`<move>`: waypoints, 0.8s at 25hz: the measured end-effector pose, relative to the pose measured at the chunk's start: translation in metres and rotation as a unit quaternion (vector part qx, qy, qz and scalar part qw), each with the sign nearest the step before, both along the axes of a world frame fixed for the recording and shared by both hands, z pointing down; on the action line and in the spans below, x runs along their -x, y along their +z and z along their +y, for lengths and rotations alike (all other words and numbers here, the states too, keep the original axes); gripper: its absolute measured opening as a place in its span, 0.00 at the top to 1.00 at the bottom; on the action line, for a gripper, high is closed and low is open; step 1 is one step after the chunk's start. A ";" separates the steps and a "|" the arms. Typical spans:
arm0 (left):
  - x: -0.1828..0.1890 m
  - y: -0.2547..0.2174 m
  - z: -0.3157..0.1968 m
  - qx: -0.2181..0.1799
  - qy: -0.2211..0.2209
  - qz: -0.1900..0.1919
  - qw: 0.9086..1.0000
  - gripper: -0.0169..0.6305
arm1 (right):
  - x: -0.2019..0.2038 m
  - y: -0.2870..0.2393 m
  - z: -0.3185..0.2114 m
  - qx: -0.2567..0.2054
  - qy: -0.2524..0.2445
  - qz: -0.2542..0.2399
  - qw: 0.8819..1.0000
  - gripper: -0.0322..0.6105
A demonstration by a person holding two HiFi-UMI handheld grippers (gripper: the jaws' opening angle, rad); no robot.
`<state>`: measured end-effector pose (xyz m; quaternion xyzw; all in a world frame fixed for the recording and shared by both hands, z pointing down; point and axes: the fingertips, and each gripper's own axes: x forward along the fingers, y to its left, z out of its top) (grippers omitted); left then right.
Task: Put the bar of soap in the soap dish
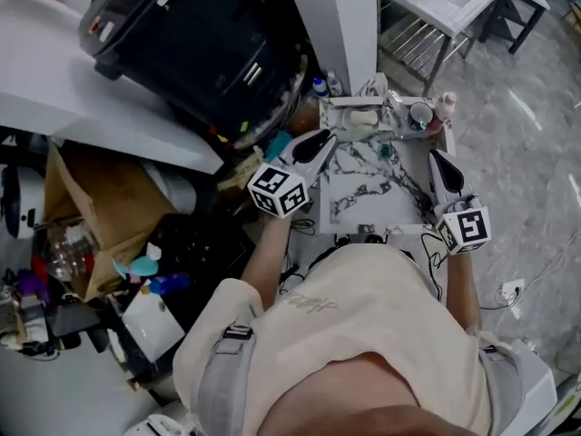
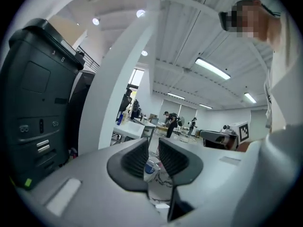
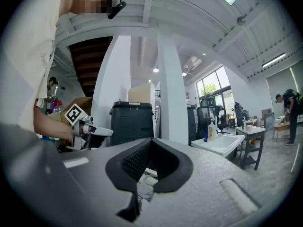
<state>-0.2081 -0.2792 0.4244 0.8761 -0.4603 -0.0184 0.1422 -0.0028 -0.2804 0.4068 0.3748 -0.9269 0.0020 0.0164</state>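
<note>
We see the left gripper [image 1: 323, 138] over the left edge of the white marbled counter [image 1: 368, 209], its jaws narrowly apart and empty. The right gripper [image 1: 438, 158], at the counter's right edge, has its jaws together. The pale bar of soap [image 1: 364, 117] lies in the grey rectangular soap dish [image 1: 334, 107], upper centre of the head view.

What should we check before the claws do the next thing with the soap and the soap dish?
1. Empty left claw: ok, jaws apart, nothing between them.
2. Empty right claw: ok, jaws together, holding nothing.
3. The bar of soap sits in the soap dish: ok, it seems; a pale bar lies there.
4. Soap lying flat: cannot tell, too small.
5. Both claws apart from the cup: ok.
</note>
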 end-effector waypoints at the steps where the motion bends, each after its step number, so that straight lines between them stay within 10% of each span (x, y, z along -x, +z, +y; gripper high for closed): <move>1: 0.002 -0.007 0.006 -0.008 -0.001 -0.006 1.000 0.85 | 0.002 -0.005 0.002 -0.004 -0.002 -0.003 1.000 0.95; 20: 0.015 -0.074 0.065 -0.100 -0.066 -0.084 0.989 0.95 | 0.046 -0.067 0.052 -0.066 -0.029 -0.011 0.997 0.95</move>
